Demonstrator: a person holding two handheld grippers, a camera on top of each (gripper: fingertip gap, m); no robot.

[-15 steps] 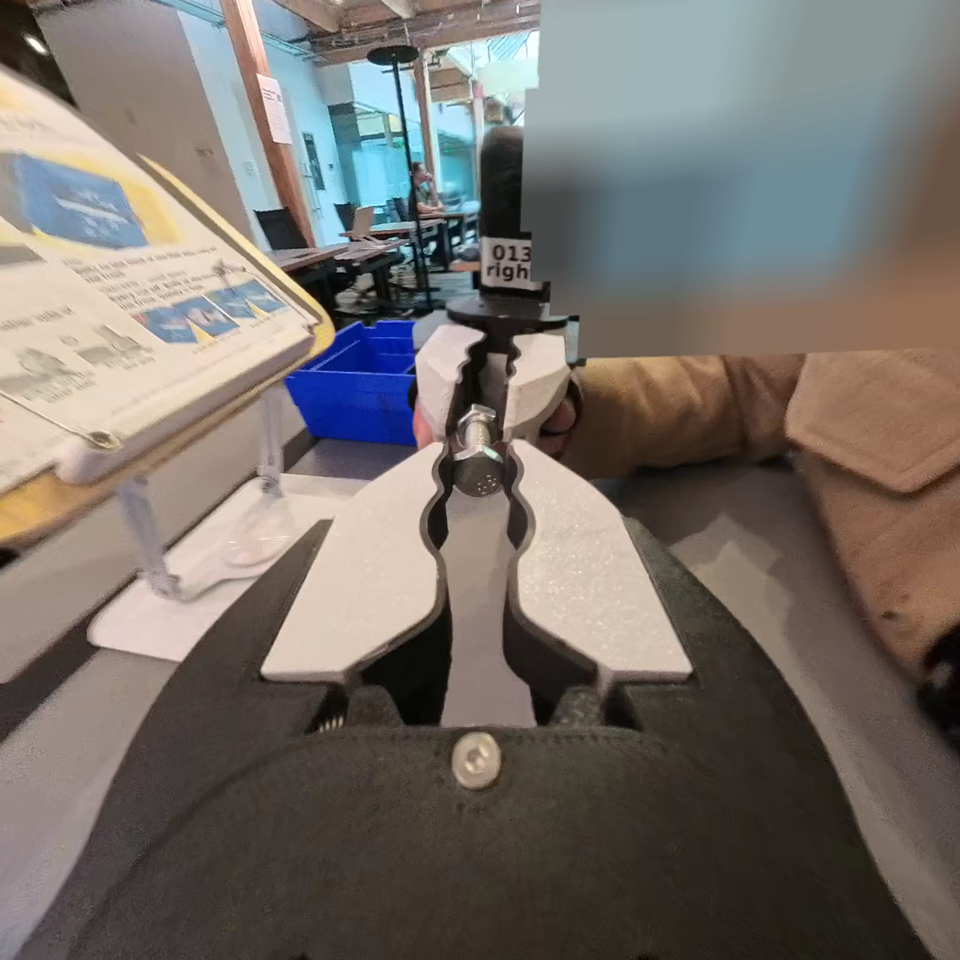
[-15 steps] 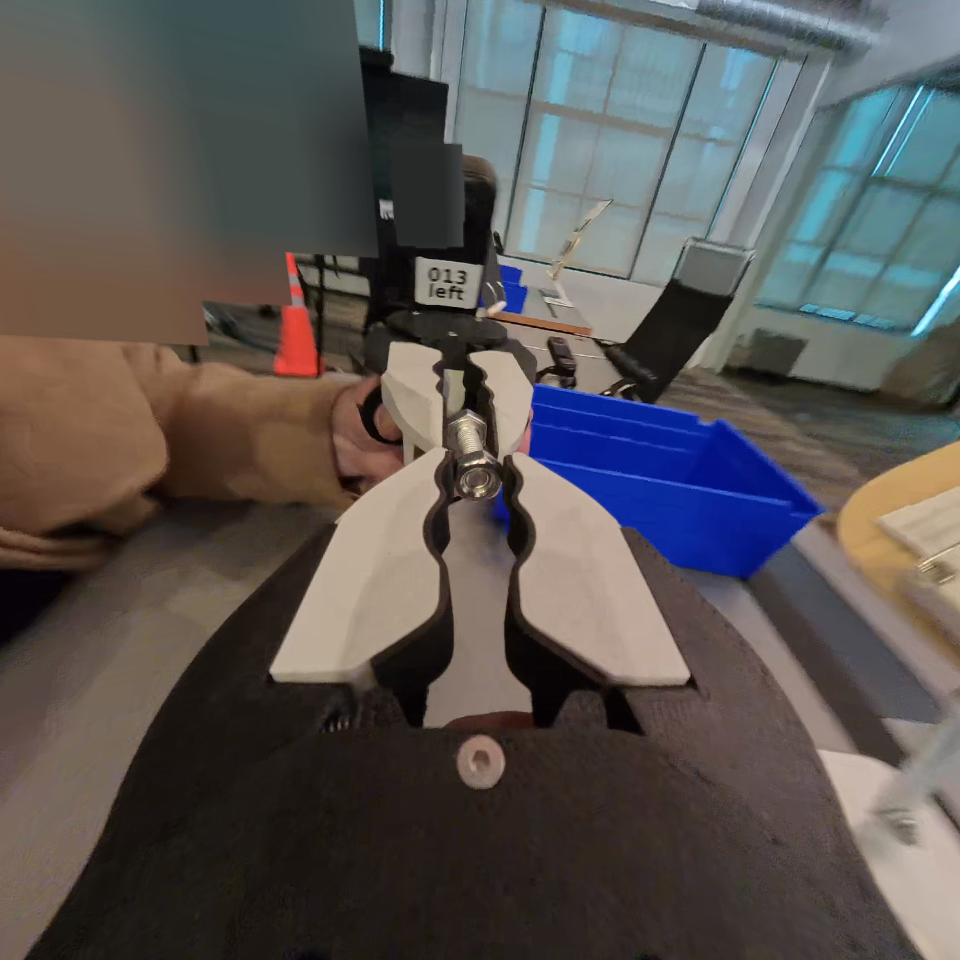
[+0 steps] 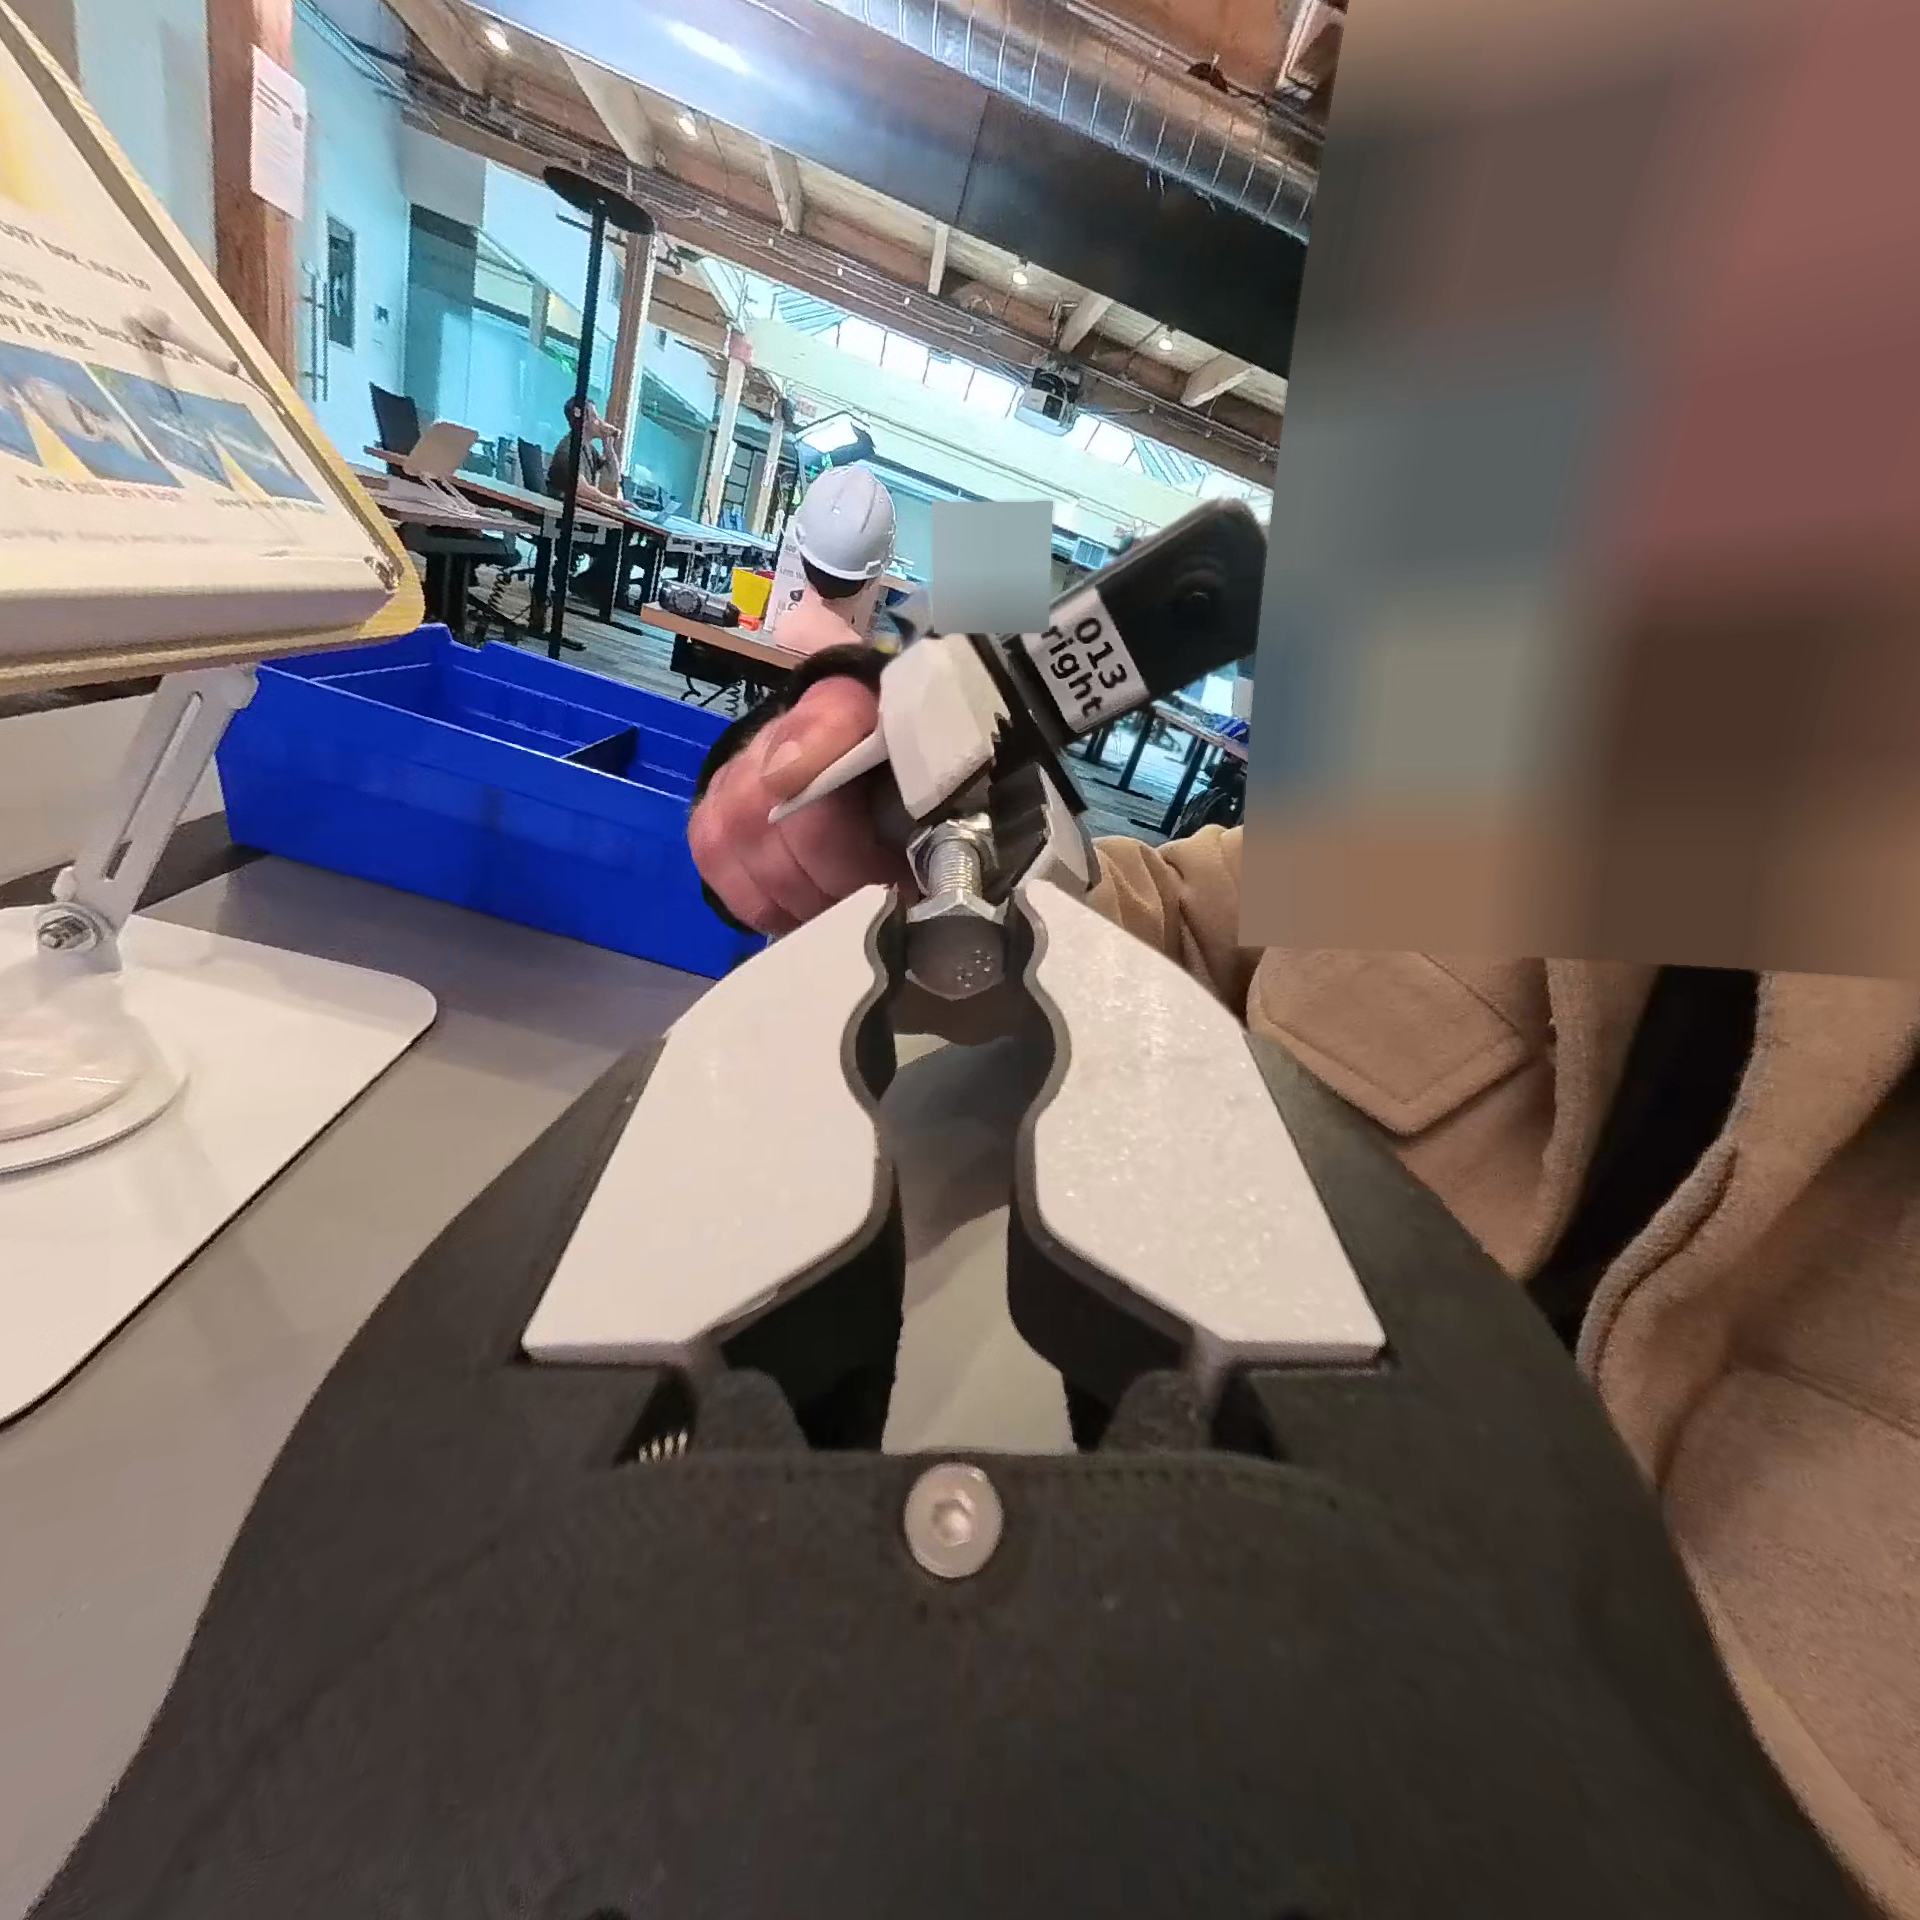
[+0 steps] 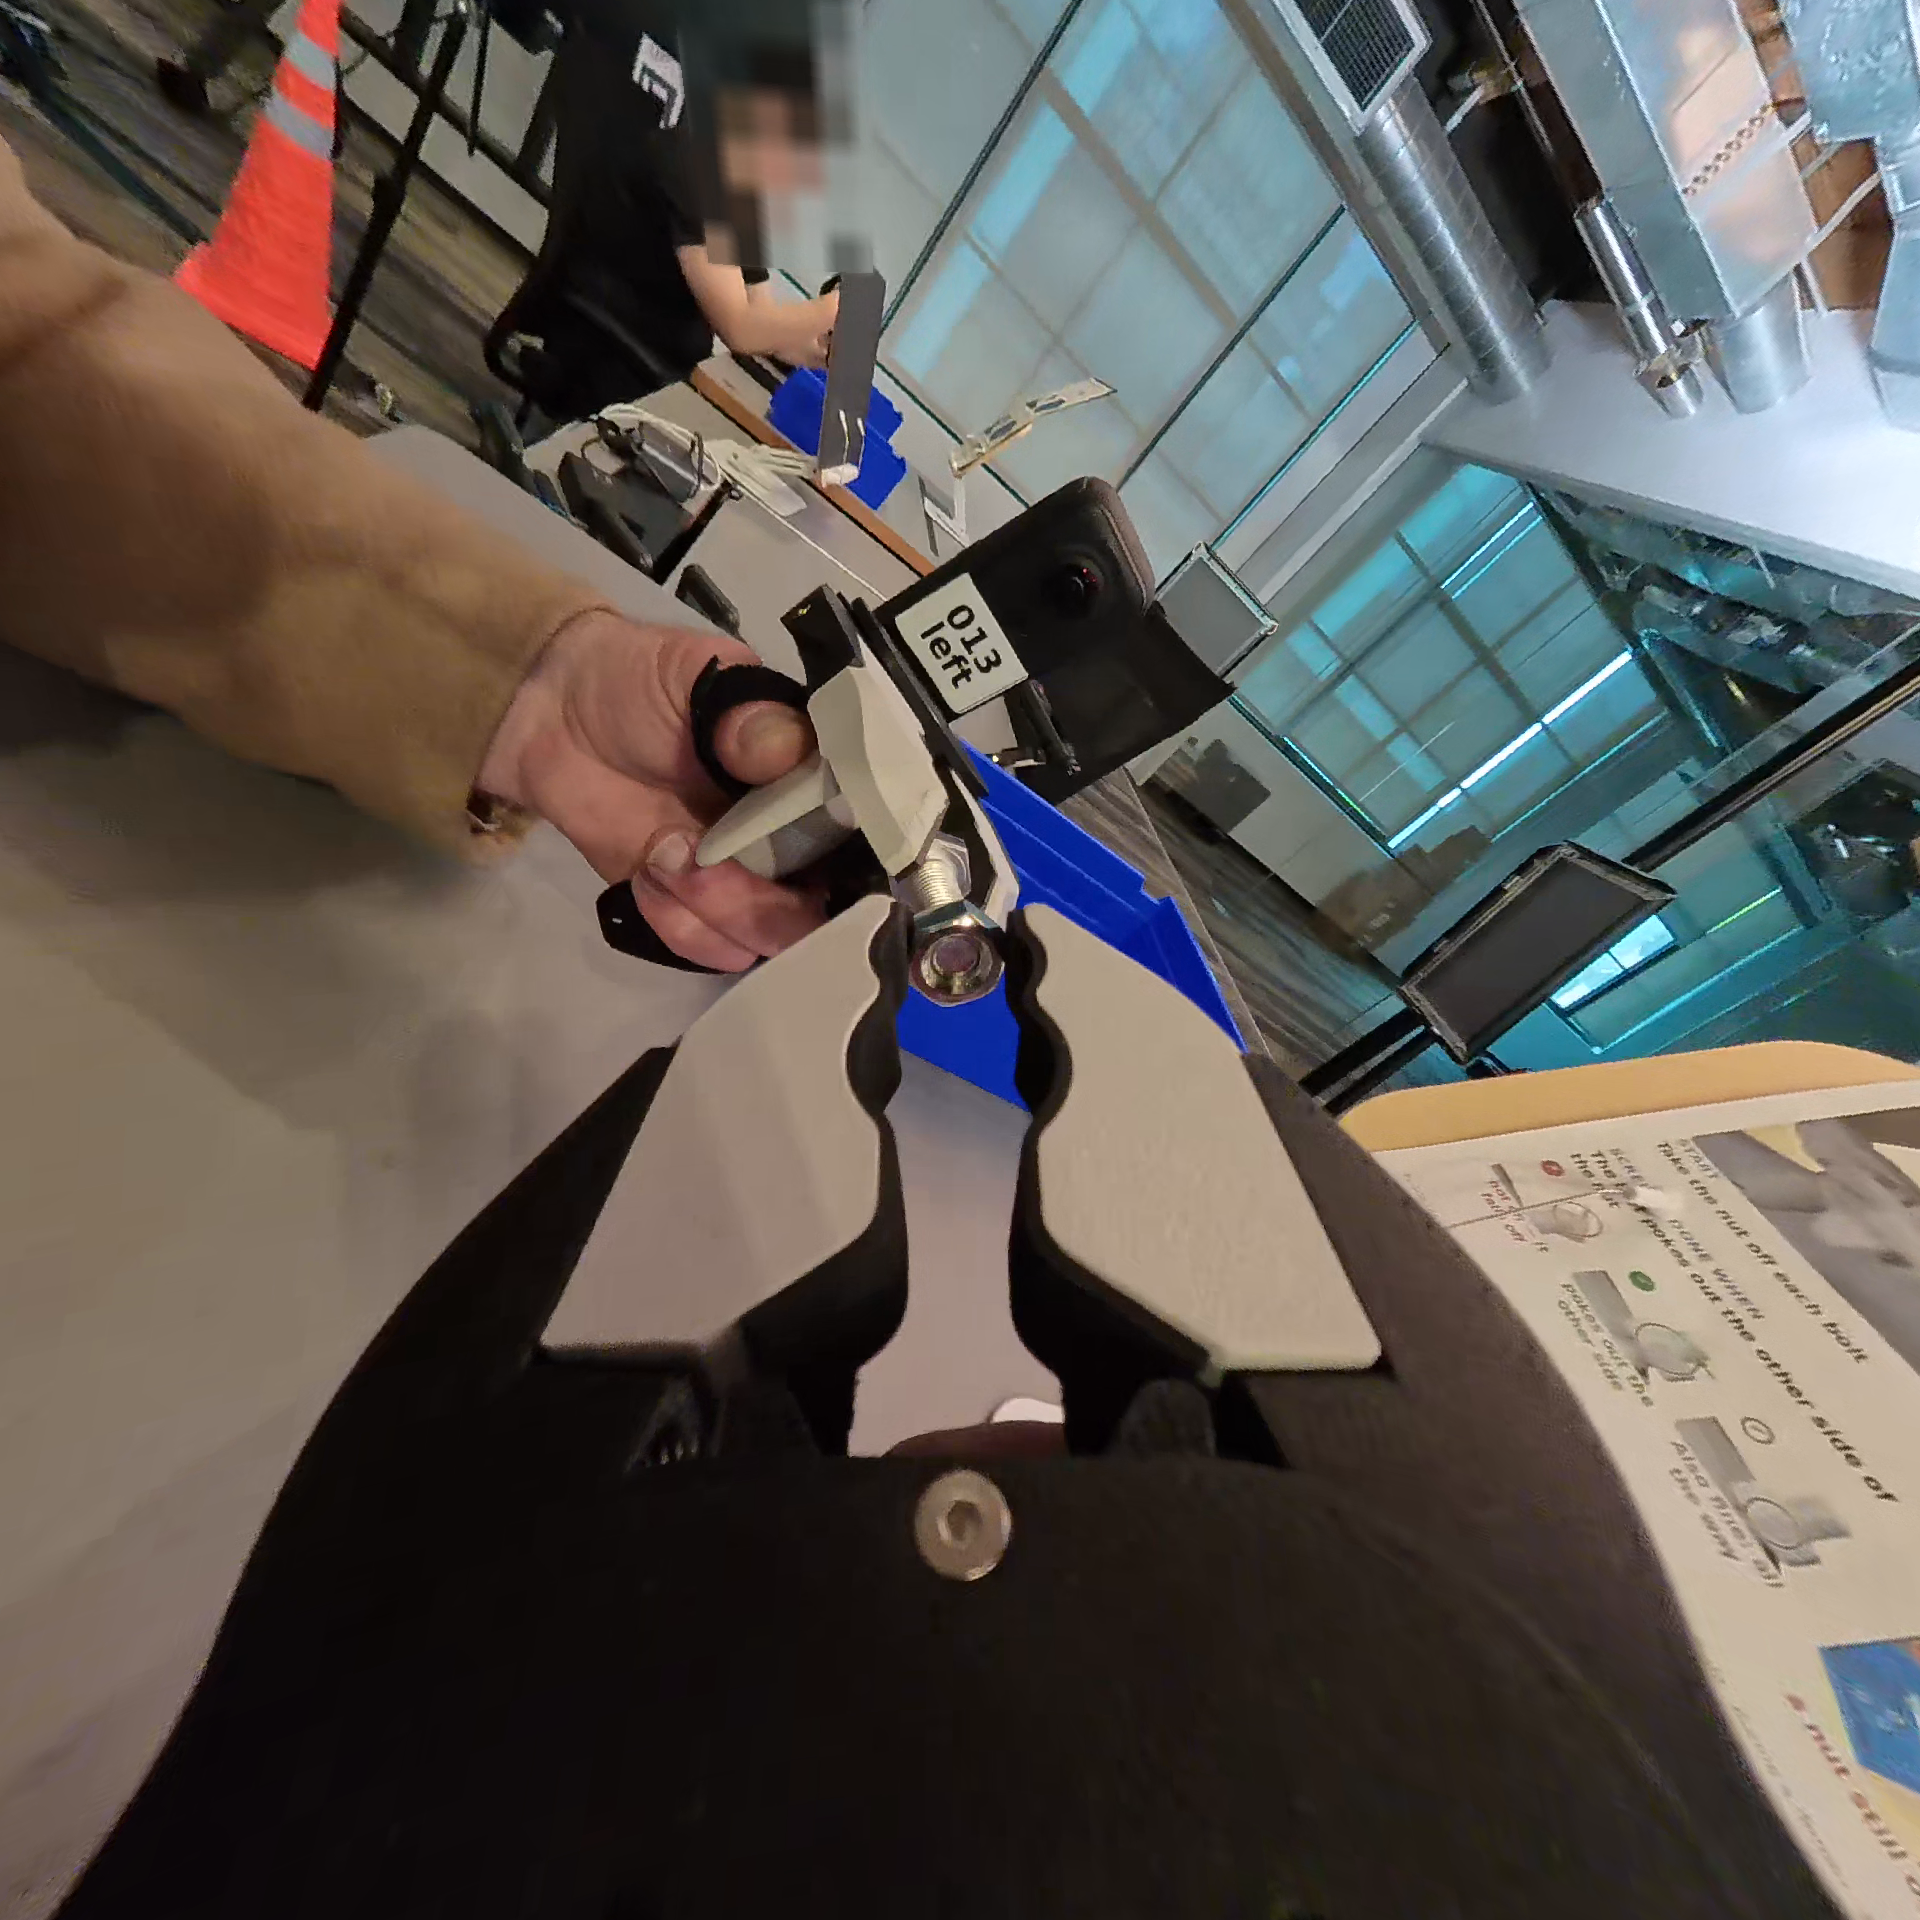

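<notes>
Illumination is bright and even in both views. Daylight enters through the windows (image 4: 1195,270) in the right wrist view; ceiling lights (image 3: 686,123) supplement it in the left. Shadows on the grey table (image 4: 208,1039) are soft. Wide-angle distortion bends the edges. The instruction sheet (image 3: 125,416) shows motion blur.

open workshop: grey table (image 3: 582,997), timber-beamed ceiling (image 3: 935,249), tall glass windows (image 4: 1101,281), distant desks (image 3: 582,509).

Two handheld grippers meet tip to tip. The left gripper (image 3: 954,971) is nearly closed; the right gripper (image 4: 954,961), tilted, likewise. A hand (image 4: 644,790) in tan sleeve grips each handle.
</notes>
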